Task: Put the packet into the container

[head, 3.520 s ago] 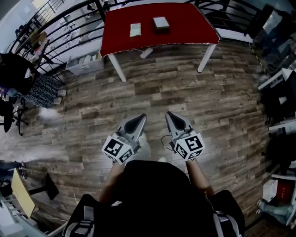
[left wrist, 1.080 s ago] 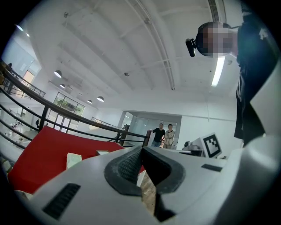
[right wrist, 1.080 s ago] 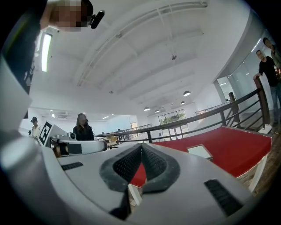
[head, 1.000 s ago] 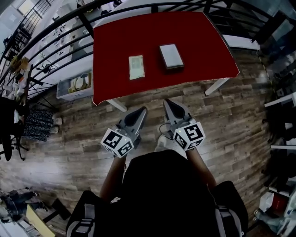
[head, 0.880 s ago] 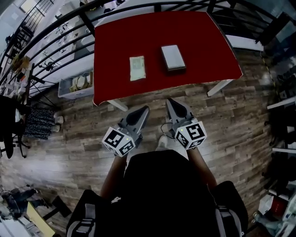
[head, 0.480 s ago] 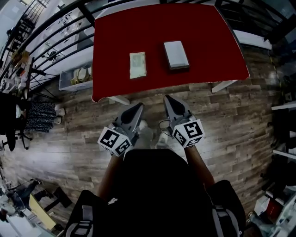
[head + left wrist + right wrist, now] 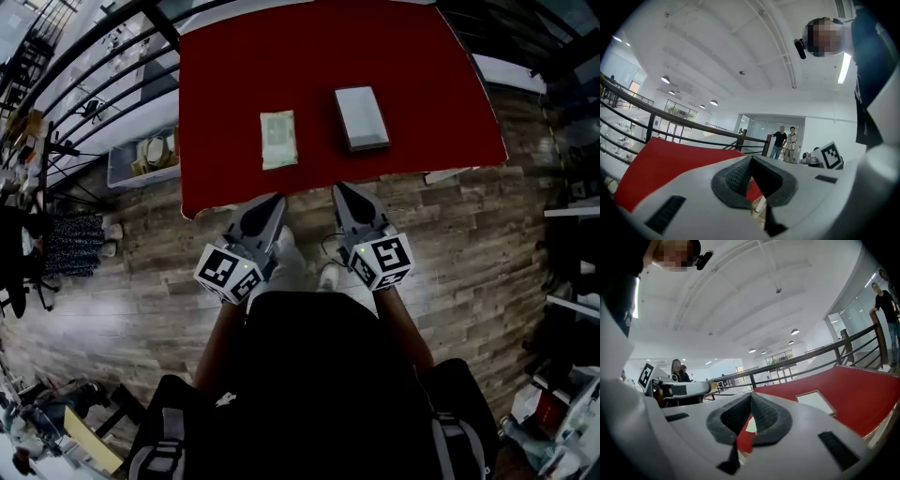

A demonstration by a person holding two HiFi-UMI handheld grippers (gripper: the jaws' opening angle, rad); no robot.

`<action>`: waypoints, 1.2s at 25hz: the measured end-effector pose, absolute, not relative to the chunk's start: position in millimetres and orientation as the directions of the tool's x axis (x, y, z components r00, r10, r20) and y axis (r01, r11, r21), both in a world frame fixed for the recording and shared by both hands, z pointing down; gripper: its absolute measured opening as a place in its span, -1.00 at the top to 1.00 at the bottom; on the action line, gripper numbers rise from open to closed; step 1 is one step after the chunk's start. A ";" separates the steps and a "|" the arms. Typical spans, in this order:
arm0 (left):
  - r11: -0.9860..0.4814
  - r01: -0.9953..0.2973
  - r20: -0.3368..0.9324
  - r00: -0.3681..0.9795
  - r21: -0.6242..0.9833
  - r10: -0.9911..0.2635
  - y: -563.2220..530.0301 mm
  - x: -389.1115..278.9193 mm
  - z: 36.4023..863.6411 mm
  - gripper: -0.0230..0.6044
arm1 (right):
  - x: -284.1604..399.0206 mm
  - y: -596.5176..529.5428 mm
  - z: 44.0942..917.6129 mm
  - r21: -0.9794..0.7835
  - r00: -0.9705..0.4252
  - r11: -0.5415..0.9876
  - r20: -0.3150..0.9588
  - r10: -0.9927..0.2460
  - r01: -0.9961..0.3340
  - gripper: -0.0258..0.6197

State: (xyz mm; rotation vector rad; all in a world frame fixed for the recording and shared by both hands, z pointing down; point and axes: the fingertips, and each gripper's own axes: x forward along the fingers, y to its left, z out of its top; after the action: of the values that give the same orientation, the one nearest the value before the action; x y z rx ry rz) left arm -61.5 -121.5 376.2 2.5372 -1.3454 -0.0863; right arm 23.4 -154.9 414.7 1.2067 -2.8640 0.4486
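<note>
Though beside container (image 7: 361, 117), packet (image 7: 278, 139) outside — left hand-held gripper (image 7: 274, 202), right hand-held gripper (image 7: 341, 191) closed (both empty).

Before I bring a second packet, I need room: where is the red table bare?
Bare table: the strip left of the packet, the stretch right of the container, the far half behind both. Tighter: the gap between them, and the near edge by the left tongs and right tongs.

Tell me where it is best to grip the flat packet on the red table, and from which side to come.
Probably across its two long edges, coming from above. The packet lies flat on the red table, long axis pointing away from the person, so its narrow width suits the jaws. The left gripper, shut, is nearest; the container sits apart on its right.
</note>
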 end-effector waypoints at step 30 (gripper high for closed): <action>-0.613 -0.722 0.047 0.658 0.320 -0.751 -245.5 -181.8 416.9 0.91 | -86.9 -266.3 467.7 -0.195 -0.549 0.513 0.296 -0.782 -0.836 0.86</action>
State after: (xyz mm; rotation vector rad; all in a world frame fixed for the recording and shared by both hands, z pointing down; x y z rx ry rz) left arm -181.8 -245.5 416.9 2.5662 -1.1753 -0.1319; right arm -86.9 -266.3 467.7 1.3933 -2.5806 0.4727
